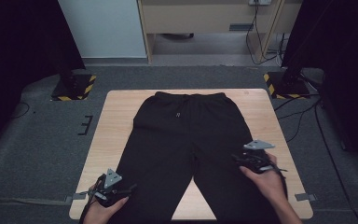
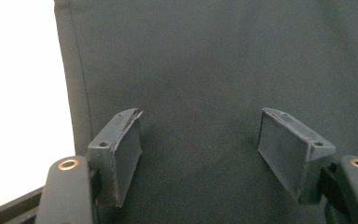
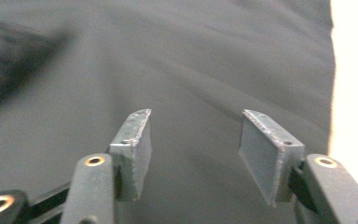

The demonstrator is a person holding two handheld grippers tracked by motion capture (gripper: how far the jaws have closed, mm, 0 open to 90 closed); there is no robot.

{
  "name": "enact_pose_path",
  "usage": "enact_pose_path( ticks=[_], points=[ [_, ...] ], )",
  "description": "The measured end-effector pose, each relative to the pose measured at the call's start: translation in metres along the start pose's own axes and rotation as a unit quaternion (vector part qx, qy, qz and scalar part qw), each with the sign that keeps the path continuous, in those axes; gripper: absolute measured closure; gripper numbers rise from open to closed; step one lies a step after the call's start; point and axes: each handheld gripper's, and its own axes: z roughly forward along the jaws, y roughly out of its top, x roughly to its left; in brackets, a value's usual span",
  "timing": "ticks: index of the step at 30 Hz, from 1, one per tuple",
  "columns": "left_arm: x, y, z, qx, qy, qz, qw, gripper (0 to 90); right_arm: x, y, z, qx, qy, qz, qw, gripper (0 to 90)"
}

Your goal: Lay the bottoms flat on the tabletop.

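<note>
Grey carpet surrounds the wooden table [image 1: 116, 121], where black trousers [image 1: 186, 140] lie flat and spread, waistband at the far edge and both legs toward the person. I judge the smoothing is mostly done; any folding has not begun. From the high view, the left gripper [image 1: 121, 190] sits at the outer side of one leg near its hem, the right gripper [image 1: 242, 160] over the other leg. Each gripper view adds what the high view cannot: left gripper [image 2: 200, 140] and right gripper [image 3: 193, 140] stand with jaws apart, gripping nothing, just cloth beneath
</note>
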Motion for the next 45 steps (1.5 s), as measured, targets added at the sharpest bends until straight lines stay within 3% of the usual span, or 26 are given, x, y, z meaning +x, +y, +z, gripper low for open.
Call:
enact_pose_path(
  ticks=[3, 7, 9, 13, 16, 25, 26, 32, 33, 35, 37, 39, 42, 45],
  points=[
    [0.000, 0.001, 0.001, 0.001, 0.001, 0.000, 1.0000, 28.4, -0.034, -0.015, 0.000, 0.018, -0.022, 0.036, 0.9990, 54.9],
    [0.000, 0.001, 0.001, -0.001, 0.000, 0.000, 1.0000, 28.4, -0.053, -0.023, 0.009, 0.025, -0.025, 0.068, 0.9970, 57.6],
    [0.000, 0.001, 0.001, -0.001, 0.000, 0.000, 1.0000, 28.3, -0.053, -0.025, 0.013, 0.027, -0.022, 0.060, 0.9976, 62.2],
    [0.000, 0.001, 0.001, -0.001, 0.000, 0.001, 1.0000, 28.2, -0.055, -0.022, 0.013, 0.034, -0.011, 0.046, 0.9983, 89.2],
    [0.000, 0.002, 0.002, 0.000, 0.000, 0.000, 1.0000, 28.1, -0.059, -0.022, 0.014, 0.033, 0.004, 0.046, 0.9984, 90.0],
    [-0.003, 0.005, 0.006, -0.001, 0.001, 0.001, 1.0000, 26.3, -0.086, -0.018, 0.014, 0.027, 0.000, 0.062, 0.9977, 89.9],
    [-0.002, 0.004, 0.006, -0.002, 0.001, 0.001, 1.0000, 26.3, -0.085, -0.019, 0.014, 0.029, 0.000, 0.070, 0.9971, 89.8],
    [-0.001, 0.001, 0.002, -0.004, -0.003, 0.005, 1.0000, 26.3, -0.077, -0.028, 0.009, 0.027, 0.005, 0.064, 0.9976, 89.5],
    [-0.001, 0.001, 0.003, -0.005, -0.003, 0.005, 1.0000, 26.2, -0.076, -0.030, 0.008, 0.025, 0.006, 0.057, 0.9980, 88.9],
    [-0.001, 0.002, 0.003, -0.002, -0.006, 0.006, 1.0000, 24.7, -0.076, -0.030, 0.007, 0.023, 0.007, 0.068, 0.9974, 79.3],
    [0.000, 0.004, 0.002, -0.002, -0.010, 0.004, 0.9999, 20.1, -0.078, -0.030, 0.004, 0.010, -0.002, 0.074, 0.9972, 64.7],
    [0.003, 0.009, -0.001, -0.016, -0.013, 0.003, 0.9998, 16.6, -0.079, -0.028, -0.001, -0.002, -0.008, 0.081, 0.9967, 45.8],
    [0.012, 0.023, -0.004, -0.018, -0.020, 0.017, 0.9995, 10.9, -0.080, -0.023, -0.009, -0.019, -0.016, 0.064, 0.9976, 30.0],
    [0.023, 0.040, -0.008, -0.011, -0.023, 0.038, 0.9989, 6.9, -0.087, -0.018, -0.018, -0.039, -0.015, 0.068, 0.9968, 17.7]
  ],
)
